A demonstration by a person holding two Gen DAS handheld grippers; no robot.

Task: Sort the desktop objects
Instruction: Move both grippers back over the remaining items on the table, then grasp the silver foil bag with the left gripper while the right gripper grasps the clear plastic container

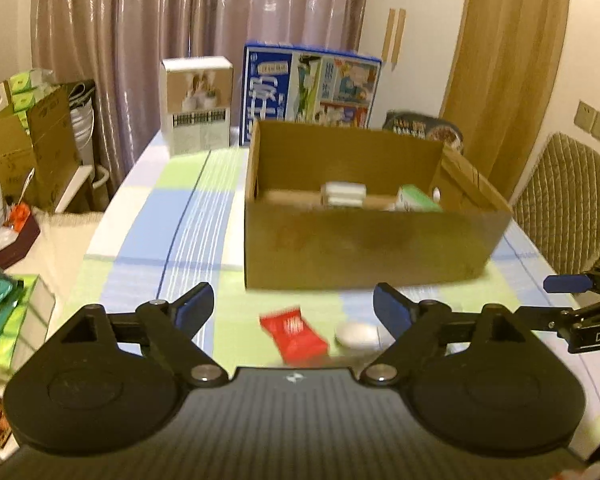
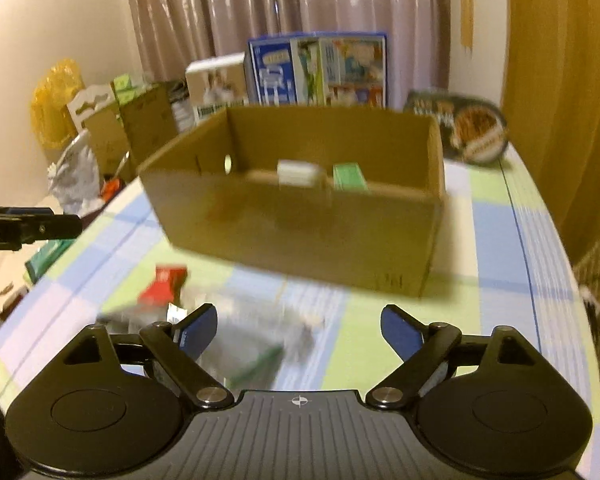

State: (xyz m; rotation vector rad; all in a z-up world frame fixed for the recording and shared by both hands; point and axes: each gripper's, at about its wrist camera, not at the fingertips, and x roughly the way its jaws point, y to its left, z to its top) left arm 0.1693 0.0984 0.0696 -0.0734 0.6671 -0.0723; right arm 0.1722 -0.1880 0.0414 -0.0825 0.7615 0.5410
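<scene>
An open cardboard box (image 1: 364,240) stands on the checked tablecloth; it also shows in the right wrist view (image 2: 312,224). Inside it lie a white box (image 1: 343,194) and a green box (image 1: 418,199). My left gripper (image 1: 294,306) is open and empty, above a red packet (image 1: 294,334) and a white round object (image 1: 357,334) on the cloth. My right gripper (image 2: 298,326) is open and empty, above a blurred clear packet with green print (image 2: 256,344). The red packet (image 2: 162,286) lies to its left.
A white carton (image 1: 198,106), a blue printed box (image 1: 310,92) and a dark food pack (image 1: 424,130) stand behind the cardboard box. Cartons and bags crowd the left side (image 1: 28,148). A padded chair (image 1: 572,200) is at the right table edge.
</scene>
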